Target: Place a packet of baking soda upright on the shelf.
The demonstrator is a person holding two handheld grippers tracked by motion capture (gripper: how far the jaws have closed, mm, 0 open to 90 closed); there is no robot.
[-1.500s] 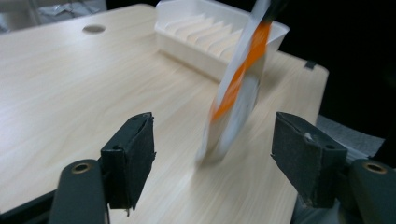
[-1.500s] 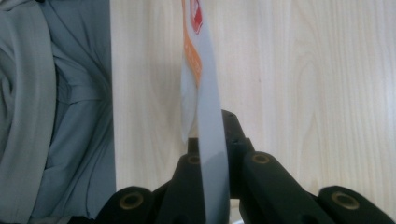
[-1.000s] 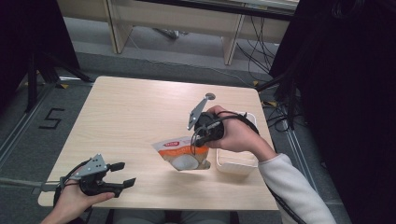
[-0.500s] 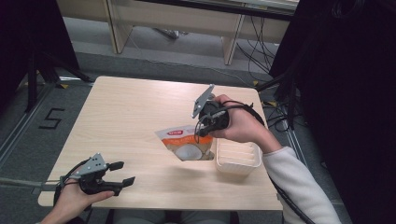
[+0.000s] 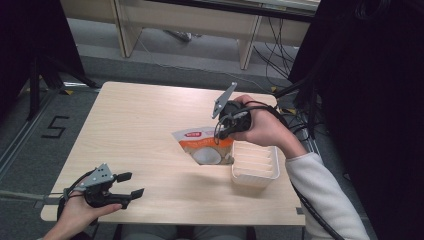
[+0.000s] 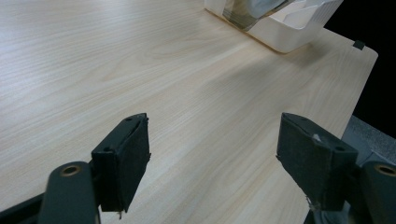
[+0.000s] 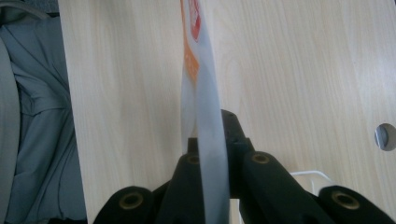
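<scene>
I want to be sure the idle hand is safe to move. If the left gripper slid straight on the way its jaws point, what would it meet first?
Probably the white tray, holding the pouch. The open left gripper faces bare table before it, though depth is hard to judge.

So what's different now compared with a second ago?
The right tool, shut on the orange-and-white pouch, has lifted it and carried it right, toward the white tray, which is now more uncovered. The left tool stays open near the table's front corner.
</scene>
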